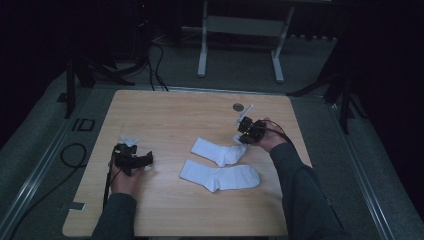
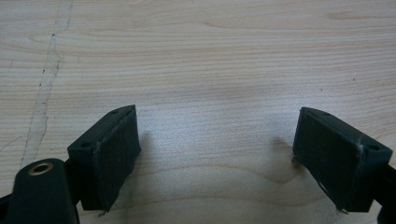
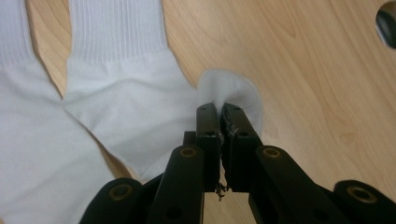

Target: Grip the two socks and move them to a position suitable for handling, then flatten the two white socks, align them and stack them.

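Right tool (image 3: 219, 109) is clamped on the toe of the far white sock (image 1: 217, 150), which lies on the table (image 1: 165, 110) just behind the near sock (image 1: 220, 176). Left tool (image 2: 215, 144) sits apart, empty. I'd drag slow, keeping the toe pinched.

Dim high view, brighter, sharp gripper views.

Wooden worktop (image 1: 165, 115), pale grain, rounded corners, standing on grey carpet floor (image 1: 310, 90). A round grommet hole (image 1: 238, 106) sits near the worktop's far edge, toward 1 o'clock from its centre. Beyond the worktop, at 12 o'clock, stands a white frame (image 1: 240, 30) on two feet. Black cables (image 1: 155, 65) trail across the floor at 11 o'clock; another cable loop (image 1: 72, 152) lies at 9 o'clock, just beside a metal floor rail (image 1: 40, 170).
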